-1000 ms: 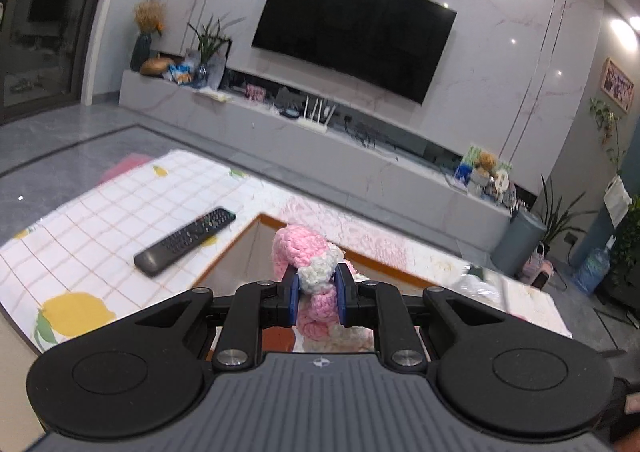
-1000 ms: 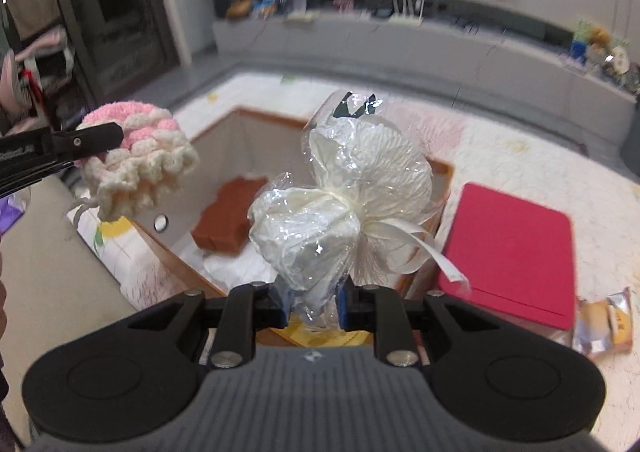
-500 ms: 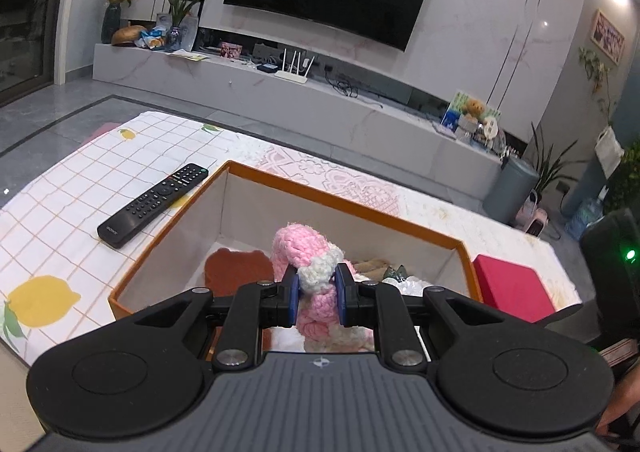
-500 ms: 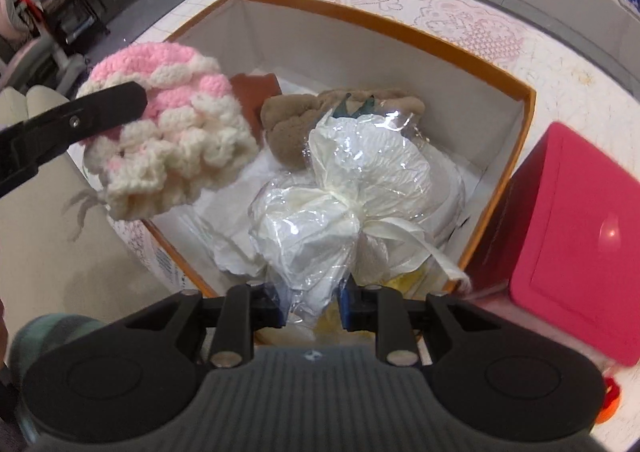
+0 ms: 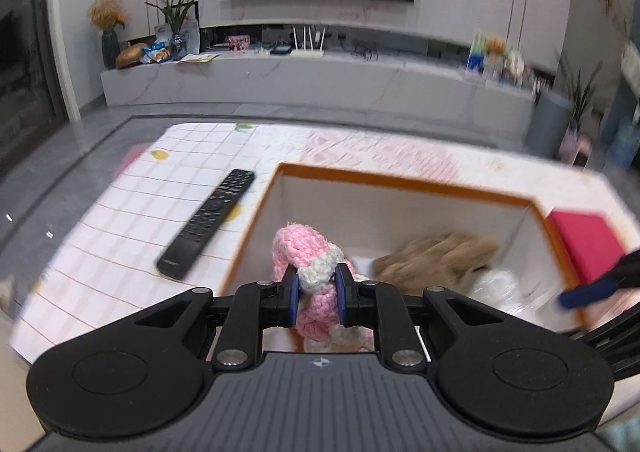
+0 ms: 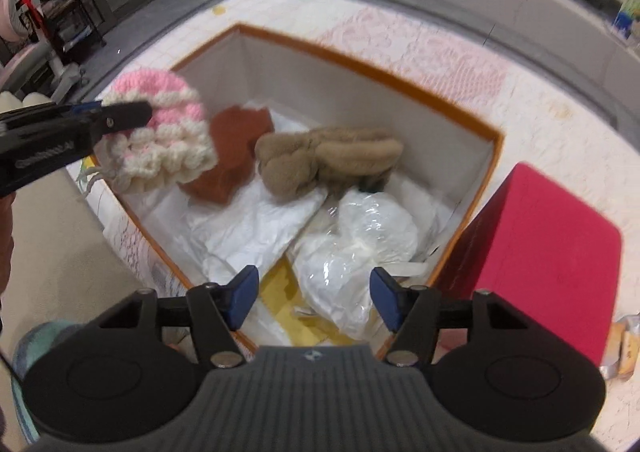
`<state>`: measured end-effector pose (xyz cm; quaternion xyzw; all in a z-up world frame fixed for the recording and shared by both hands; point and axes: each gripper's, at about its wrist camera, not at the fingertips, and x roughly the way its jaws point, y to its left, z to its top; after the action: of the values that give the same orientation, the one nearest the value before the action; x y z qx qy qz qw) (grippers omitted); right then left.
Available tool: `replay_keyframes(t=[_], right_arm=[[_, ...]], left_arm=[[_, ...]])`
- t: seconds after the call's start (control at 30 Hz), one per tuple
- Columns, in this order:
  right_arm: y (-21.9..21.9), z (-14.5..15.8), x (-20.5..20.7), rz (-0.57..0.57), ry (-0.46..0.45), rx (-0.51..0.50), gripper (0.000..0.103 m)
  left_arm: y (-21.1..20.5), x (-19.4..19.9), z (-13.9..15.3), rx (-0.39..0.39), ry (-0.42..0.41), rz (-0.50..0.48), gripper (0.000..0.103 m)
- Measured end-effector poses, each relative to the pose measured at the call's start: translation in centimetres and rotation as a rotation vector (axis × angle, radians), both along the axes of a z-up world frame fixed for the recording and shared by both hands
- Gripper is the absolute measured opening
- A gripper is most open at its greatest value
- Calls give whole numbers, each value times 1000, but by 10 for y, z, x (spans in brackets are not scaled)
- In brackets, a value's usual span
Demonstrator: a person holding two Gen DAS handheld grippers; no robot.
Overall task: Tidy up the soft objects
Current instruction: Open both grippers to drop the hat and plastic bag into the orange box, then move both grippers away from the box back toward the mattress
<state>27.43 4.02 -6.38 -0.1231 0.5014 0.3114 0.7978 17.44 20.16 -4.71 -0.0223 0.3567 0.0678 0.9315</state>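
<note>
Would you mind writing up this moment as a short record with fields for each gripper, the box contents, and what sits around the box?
left gripper: shut on the pink and cream crochet piece, held over the box's left edge
right gripper: open, above the box's near end
box: orange-rimmed, white inside
in box: cellophane-wrapped white bundle, tan plush, rust knit item, white paper
beside box: remote on its left, red case on its right

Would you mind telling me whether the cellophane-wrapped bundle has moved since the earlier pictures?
Yes. The cellophane-wrapped bundle has dropped out of the right tongs, now open, and lies on the floor of the orange-rimmed box, near its right wall.
</note>
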Motion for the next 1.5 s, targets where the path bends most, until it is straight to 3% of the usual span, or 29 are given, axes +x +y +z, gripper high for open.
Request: replay_keyframes(t=[0.27,0.53,0.7,0.87,0.97,1.1,1.23,1.5], right_arm=[[-6,-8,-1,-27,12,57,68],[-10,-15,-2,-54,39,91,68],[-9,-15,-4,-58,41,97,68],[-10,-14,-7,-58,42,102,68],[-11,-13,-9,-61,39,102,68],[-15,-9,-13,-68,31,109,69],[-19,-2,-19,-79,19,124,69],[-42,12,-42,-145,-39,173,69]], left_arm=[[-2,26,-12,203,170,-59,20],[-9,41,-42,303,272,-91,23],[-9,45,-45,353,288,-57,37],[-17,37,-41,390,244,-59,46],[-20,32,-33,376,209,-62,56],[-23,24,-18,354,157,-61,62],[-32,13,-3,336,89,-76,63],[-63,-22,25,212,-65,-166,63]])
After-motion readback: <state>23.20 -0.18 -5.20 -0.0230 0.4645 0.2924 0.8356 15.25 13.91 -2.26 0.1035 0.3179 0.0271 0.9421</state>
